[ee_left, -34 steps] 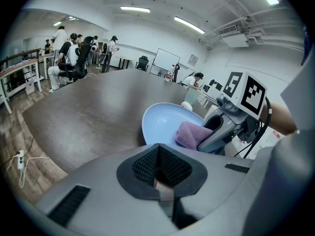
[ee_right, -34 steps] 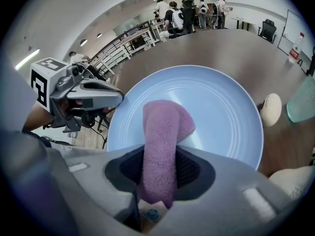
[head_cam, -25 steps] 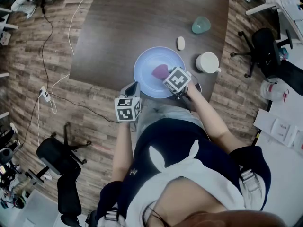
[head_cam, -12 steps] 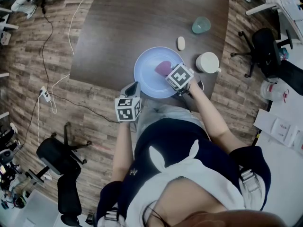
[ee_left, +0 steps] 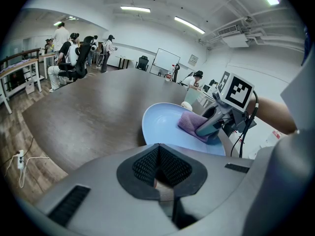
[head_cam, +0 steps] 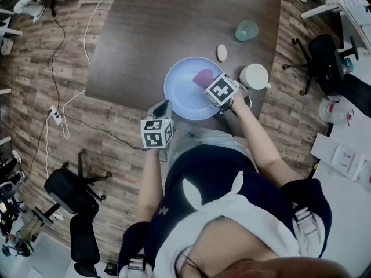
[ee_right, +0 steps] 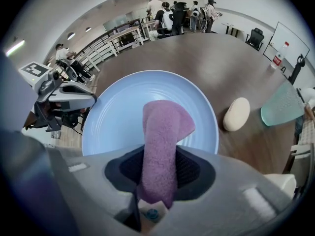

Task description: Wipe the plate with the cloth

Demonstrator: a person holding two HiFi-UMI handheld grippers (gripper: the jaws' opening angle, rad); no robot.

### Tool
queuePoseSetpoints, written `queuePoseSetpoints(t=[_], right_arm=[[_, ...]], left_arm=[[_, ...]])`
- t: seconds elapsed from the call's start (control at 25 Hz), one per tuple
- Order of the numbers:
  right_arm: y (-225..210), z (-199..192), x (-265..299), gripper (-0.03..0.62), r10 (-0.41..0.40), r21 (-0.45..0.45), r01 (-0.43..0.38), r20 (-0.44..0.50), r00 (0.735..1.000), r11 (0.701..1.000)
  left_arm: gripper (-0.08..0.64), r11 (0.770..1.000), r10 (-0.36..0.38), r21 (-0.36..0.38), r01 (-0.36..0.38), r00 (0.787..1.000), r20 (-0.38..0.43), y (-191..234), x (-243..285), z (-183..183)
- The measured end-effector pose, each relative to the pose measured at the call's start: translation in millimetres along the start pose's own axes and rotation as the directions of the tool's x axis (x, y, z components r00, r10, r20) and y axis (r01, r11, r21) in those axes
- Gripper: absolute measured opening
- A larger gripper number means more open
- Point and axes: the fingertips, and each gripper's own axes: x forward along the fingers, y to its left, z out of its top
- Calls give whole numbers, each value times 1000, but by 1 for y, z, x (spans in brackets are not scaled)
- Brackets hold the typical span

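The purple cloth [ee_right: 165, 132] is pinched between the right gripper [ee_right: 160, 173] fingers, its free end lying ahead of them on the pale blue plate [ee_right: 118, 107], which sits on the bench [ee_right: 197, 58] beneath. Wiping looks under way, though no dirt shows how much remains. That gripper points steeply down over the plate's near right part, while the left gripper [ee_left: 160, 168] slants down just short of the rim, fingers closed on nothing.

Dark table [head_cam: 174, 22] — plate [head_cam: 179, 91], mug [head_cam: 254, 76], cup [head_cam: 246, 30], white oval [head_cam: 221, 52]
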Motion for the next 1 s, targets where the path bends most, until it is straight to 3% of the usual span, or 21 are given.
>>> queuePoseSetpoints(t=[0.44, 1.0], right_arm=[[-26, 2, -3, 137, -59, 16, 59, 24, 998, 998], [-18, -6, -5, 137, -10, 47, 9, 7, 1000, 999]], left_arm=[[5, 1000, 1, -2, -1, 1000, -1, -1, 2, 2], [5, 1000, 8, -15, -8, 1000, 3, -1, 1, 3]])
